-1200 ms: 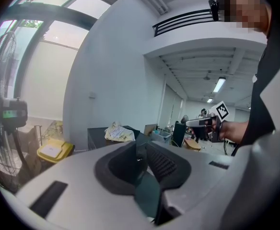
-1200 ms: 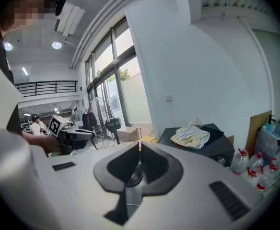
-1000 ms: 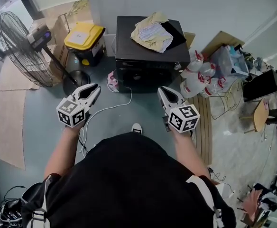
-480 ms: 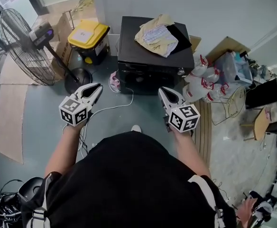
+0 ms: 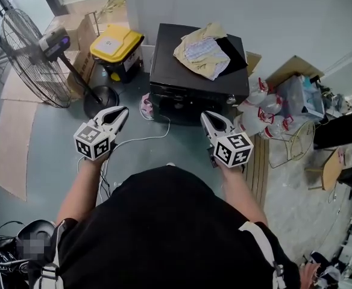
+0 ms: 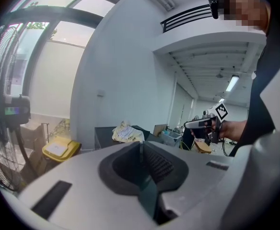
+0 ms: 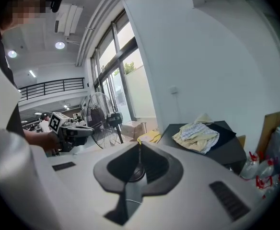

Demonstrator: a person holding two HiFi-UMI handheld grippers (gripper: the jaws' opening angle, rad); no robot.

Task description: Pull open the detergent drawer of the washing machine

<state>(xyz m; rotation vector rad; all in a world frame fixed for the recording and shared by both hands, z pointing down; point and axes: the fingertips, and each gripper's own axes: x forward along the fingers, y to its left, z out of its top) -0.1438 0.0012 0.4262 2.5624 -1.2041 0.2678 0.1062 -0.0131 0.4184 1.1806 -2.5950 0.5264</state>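
1. You have closed in on the washing machine [image 5: 171,56]. In the head view it sits a little lower and larger than a second ago, while both tongs keep their places in front of you. This is the approach, with no contact yet.
2. The machine stands on the floor against the far wall. A crumpled cloth [image 5: 205,48] lies on its top and a yellow-lidded bin [image 5: 119,46] is just beside its left edge. The detergent drawer should be in the front panel [image 5: 185,95], but I cannot pick it out from here. The panel looks flush, so I judge the drawer is not yet opened.
3. The left gripper [image 5: 118,113] has its jaws pressed together with nothing between them. It is well short of the machine's front, over bare floor.
4. The right gripper [image 5: 208,118] is likewise fully closed and empty. It sits nearer the panel's right end but clear of it.
5. You will likely need to part one pair before it can hook the drawer's lip.
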